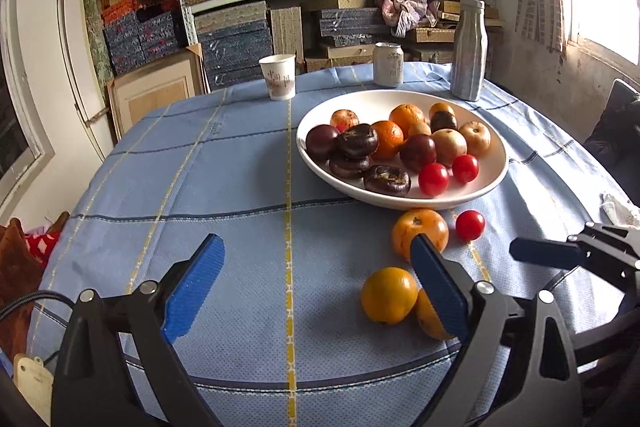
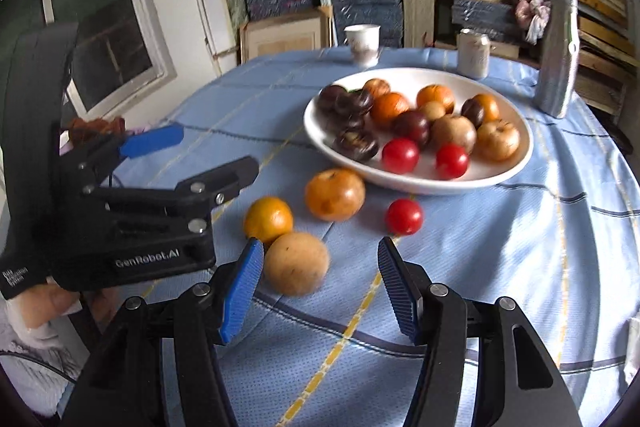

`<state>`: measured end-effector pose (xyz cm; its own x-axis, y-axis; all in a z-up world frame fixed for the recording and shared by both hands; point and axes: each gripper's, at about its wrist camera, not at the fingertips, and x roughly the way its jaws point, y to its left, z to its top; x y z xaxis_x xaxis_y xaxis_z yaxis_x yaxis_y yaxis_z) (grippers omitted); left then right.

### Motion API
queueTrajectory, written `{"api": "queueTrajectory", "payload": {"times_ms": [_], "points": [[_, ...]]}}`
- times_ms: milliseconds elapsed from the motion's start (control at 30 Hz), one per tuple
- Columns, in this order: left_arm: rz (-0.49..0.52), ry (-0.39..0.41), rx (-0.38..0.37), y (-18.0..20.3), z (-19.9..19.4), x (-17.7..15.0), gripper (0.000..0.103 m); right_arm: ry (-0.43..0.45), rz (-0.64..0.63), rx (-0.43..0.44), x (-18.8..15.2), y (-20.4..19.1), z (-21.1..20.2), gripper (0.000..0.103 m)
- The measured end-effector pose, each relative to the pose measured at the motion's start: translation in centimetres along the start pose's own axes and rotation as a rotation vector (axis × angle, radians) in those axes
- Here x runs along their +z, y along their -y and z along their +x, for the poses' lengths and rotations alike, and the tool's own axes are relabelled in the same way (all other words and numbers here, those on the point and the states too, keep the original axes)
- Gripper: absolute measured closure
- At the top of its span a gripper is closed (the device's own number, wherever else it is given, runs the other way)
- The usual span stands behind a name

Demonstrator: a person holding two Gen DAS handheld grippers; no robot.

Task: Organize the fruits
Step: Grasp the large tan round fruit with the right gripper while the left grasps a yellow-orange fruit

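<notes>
A white bowl (image 1: 400,201) (image 2: 420,183) holds oranges, dark fruits, tan fruits and two red tomatoes. In front of it on the blue cloth lie a large orange fruit (image 1: 420,233) (image 2: 334,193), a yellow orange (image 1: 388,295) (image 2: 268,219), a tan round fruit (image 1: 428,315) (image 2: 296,263) and a red tomato (image 1: 470,225) (image 2: 404,215). My left gripper (image 1: 316,287) (image 2: 216,149) is open and empty, left of the loose fruits. My right gripper (image 2: 320,287) is open, and the tan fruit lies just ahead of its left pad, untouched. In the left wrist view, one of the right gripper's fingers (image 1: 540,253) shows at the right.
At the back of the table stand a paper cup (image 1: 278,77) (image 2: 362,41), a drink can (image 1: 388,63) (image 2: 474,53) and a silver bottle (image 1: 469,51) (image 2: 558,59). Shelves of stacked boxes rise behind the table. A gloved hand (image 2: 36,311) holds the left gripper.
</notes>
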<state>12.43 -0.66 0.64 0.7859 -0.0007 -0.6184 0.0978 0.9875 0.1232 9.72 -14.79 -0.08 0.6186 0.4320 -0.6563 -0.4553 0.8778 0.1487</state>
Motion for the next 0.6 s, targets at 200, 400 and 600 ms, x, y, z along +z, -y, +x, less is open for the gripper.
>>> {"api": "queueTrajectory", "payload": {"times_ms": [200,400,600], "points": [[0.032,-0.054,-0.051,0.6,1.4,-0.4,0.011,-0.106,-0.024,0.035,-0.2,-0.7,2.3,0.043],[0.051,-0.092,-0.075,1.1,2.4,-0.9,0.011,-0.17,-0.029,0.07,-0.5,-1.1,3.8,0.062],[0.068,-0.115,-0.112,1.6,2.7,-1.2,0.011,-0.174,-0.073,0.02,-1.0,-0.4,2.4,0.062]]}}
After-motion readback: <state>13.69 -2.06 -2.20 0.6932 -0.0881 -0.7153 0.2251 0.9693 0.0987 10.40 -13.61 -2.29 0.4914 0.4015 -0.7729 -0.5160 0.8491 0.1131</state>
